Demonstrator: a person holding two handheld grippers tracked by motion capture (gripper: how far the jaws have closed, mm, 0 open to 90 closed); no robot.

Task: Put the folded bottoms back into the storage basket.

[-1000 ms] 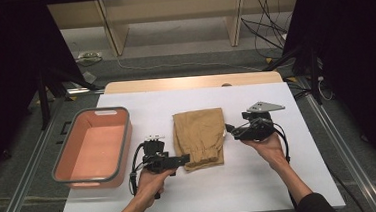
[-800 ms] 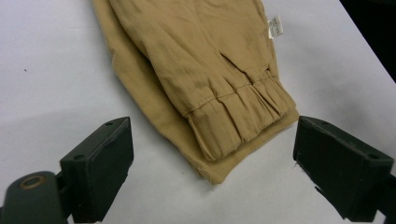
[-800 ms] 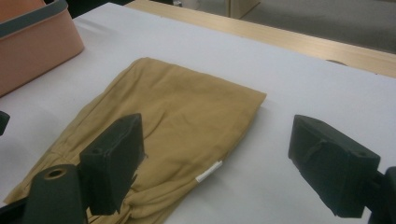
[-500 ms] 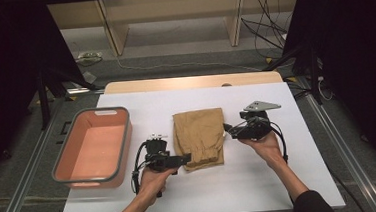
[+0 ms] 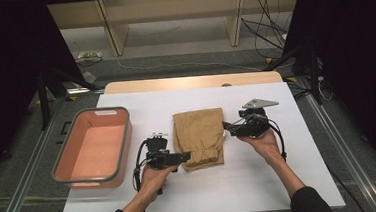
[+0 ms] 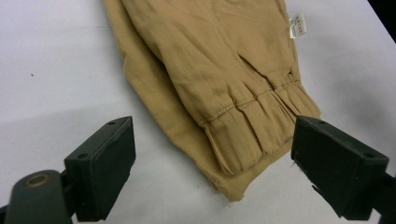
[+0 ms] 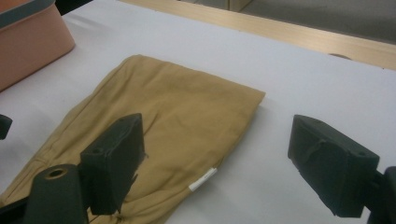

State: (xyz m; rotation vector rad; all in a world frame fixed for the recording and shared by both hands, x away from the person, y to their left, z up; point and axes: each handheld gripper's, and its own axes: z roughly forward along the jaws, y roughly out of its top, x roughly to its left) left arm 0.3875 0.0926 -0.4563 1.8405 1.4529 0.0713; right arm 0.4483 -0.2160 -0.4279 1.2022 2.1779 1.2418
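A folded tan garment (image 5: 200,136) with a gathered cuff lies flat in the middle of the white table (image 5: 202,195). My left gripper (image 5: 183,157) is at its near left corner, jaws wide apart, pointing at the cuffed end (image 6: 247,135). In the left gripper view the left gripper (image 6: 212,163) is open, its jaws standing either side of that corner and apart from the cloth. My right gripper (image 5: 226,127) hovers at the garment's right edge, open. In the right gripper view the right gripper (image 7: 215,163) has the garment (image 7: 168,126) and a small white label (image 7: 203,179) between its spread jaws.
An empty salmon-coloured tub (image 5: 94,147) with a grey rim stands at the table's left. A wooden strip (image 5: 189,82) borders the far edge. Cables and black stands lie on the floor beyond. White table surface lies open to the right and front.
The right gripper has shifted slightly left, closer to the garment's right edge. The left gripper stays at the near left corner.
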